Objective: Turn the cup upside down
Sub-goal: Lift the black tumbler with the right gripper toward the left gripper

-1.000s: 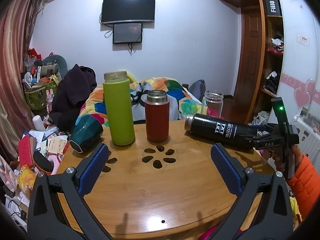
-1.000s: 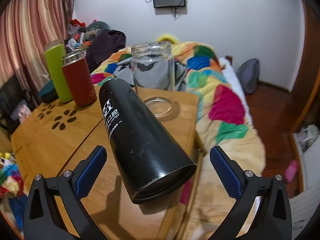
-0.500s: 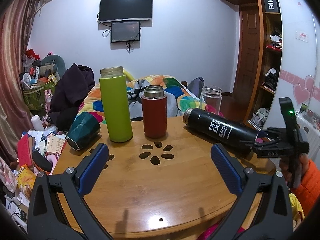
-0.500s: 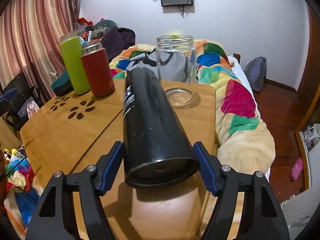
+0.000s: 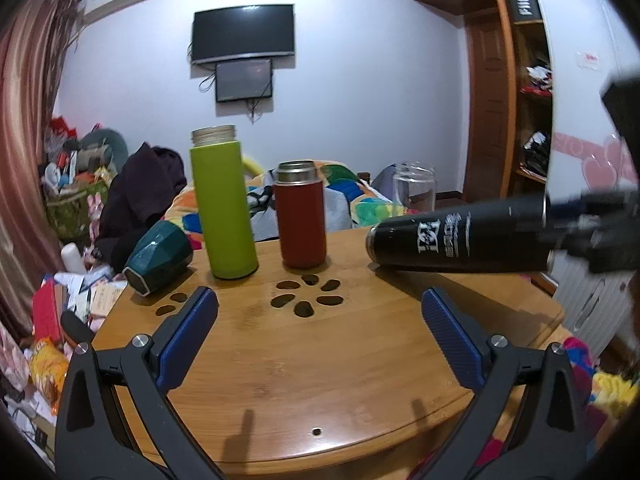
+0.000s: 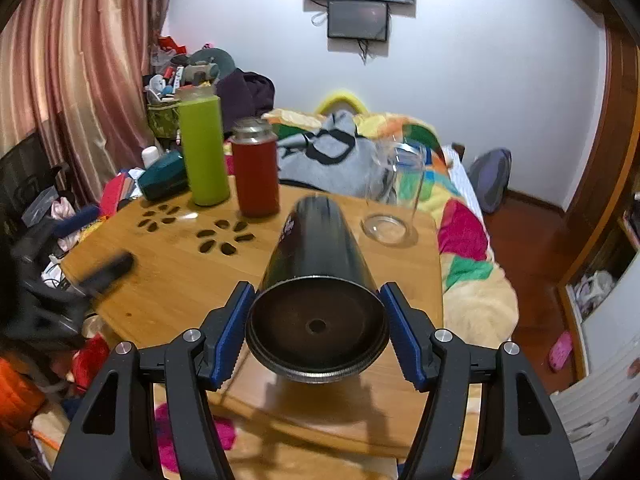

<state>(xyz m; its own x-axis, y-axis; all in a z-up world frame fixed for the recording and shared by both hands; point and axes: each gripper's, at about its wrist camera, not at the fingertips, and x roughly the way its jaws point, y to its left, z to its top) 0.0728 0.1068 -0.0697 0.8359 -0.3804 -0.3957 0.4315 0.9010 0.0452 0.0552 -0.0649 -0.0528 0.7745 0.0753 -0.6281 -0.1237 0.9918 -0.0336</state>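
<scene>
Black white-lettered cup [image 5: 460, 240] sideways in right claw [image 6: 318, 328]

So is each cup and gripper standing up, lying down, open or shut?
Black flask: lifted off the table, lying sideways.
Right gripper: shut on the black flask's bottom end.
Left gripper: open, holding nothing.
Green bottle: upright, no lid.
Red flask: upright.
Glass jar: upright, looks empty.
Teal cup: tipped on its side.
</scene>
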